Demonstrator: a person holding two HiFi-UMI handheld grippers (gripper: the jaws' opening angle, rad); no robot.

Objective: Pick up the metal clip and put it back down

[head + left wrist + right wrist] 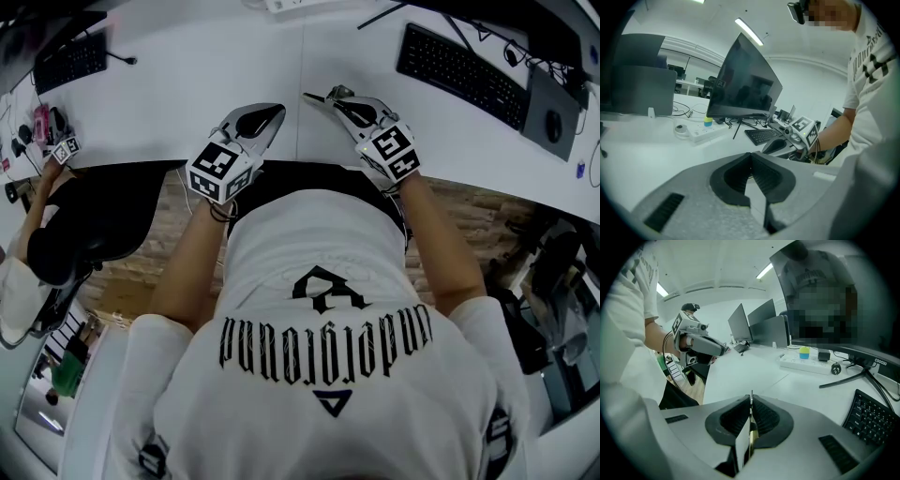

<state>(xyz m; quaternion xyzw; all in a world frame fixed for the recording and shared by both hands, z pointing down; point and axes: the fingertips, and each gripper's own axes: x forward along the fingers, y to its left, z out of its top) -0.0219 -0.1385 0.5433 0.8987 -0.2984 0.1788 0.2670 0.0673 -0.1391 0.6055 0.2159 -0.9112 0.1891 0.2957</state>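
A: White tabletop point(187, 84) in the head view; the right gripper point(335, 99) holds the metal clip point(313, 97) by one end, likely for setting down.
B: Left gripper point(267, 114), its own view?
A: Fingers point(764, 178) pressed together, empty, spare.
B: Right gripper view?
A: Fingers point(765, 417) pinching the clip point(751, 434) edge-on.

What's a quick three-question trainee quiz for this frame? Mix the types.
1. True or false: the left gripper holds the metal clip.
2. In the head view, what lies on the desk toward the picture's right of the right gripper? A) mug B) black keyboard C) notebook
3. Fill in: the monitor screen in the left gripper view is ___.
Key: 1 false, the right gripper pinches it and the left gripper is shut on nothing; 2 B; 3 dark.
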